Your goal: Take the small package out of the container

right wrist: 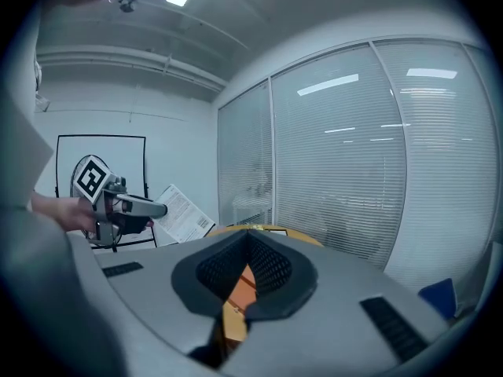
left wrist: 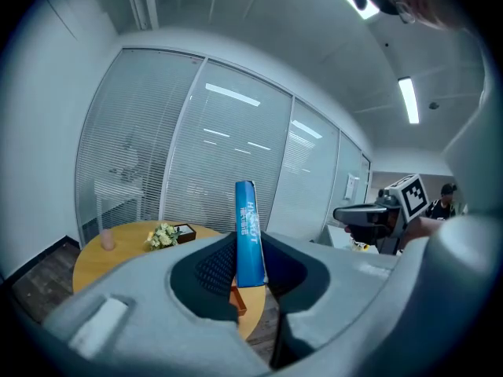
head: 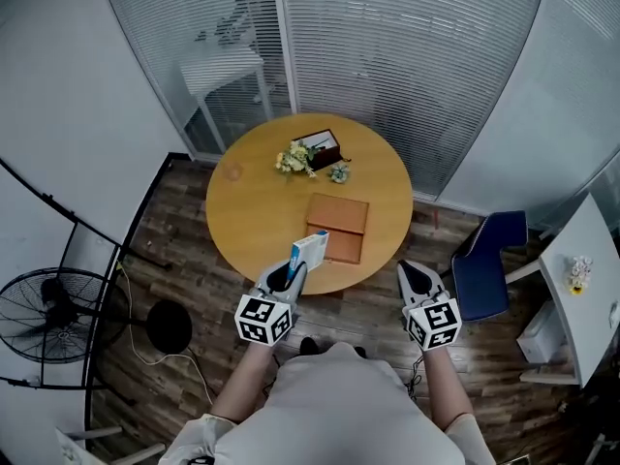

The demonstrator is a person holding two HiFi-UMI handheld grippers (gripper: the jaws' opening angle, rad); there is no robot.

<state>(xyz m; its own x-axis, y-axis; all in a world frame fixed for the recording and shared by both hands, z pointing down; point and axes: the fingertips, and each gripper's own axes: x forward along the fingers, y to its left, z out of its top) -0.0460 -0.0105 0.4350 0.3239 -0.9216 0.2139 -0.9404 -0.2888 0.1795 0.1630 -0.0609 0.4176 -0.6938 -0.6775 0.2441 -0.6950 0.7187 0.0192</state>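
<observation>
My left gripper (head: 291,271) is shut on a small blue and white package (head: 309,252) and holds it upright over the near edge of the round wooden table (head: 252,211). In the left gripper view the package (left wrist: 250,238) stands edge-on between the dark pads. The flat brown container (head: 337,227) lies on the table just beyond it. My right gripper (head: 415,274) hovers at the table's near right edge, shut with nothing in it. In the right gripper view its pads meet (right wrist: 250,242), and the package (right wrist: 182,214) shows at the left.
A bunch of flowers (head: 295,158) and a dark box (head: 323,148) sit at the table's far side, a small pink cup (head: 232,171) to their left. A floor fan (head: 44,316) stands at the left, a blue chair (head: 489,264) and a white desk (head: 581,289) at the right.
</observation>
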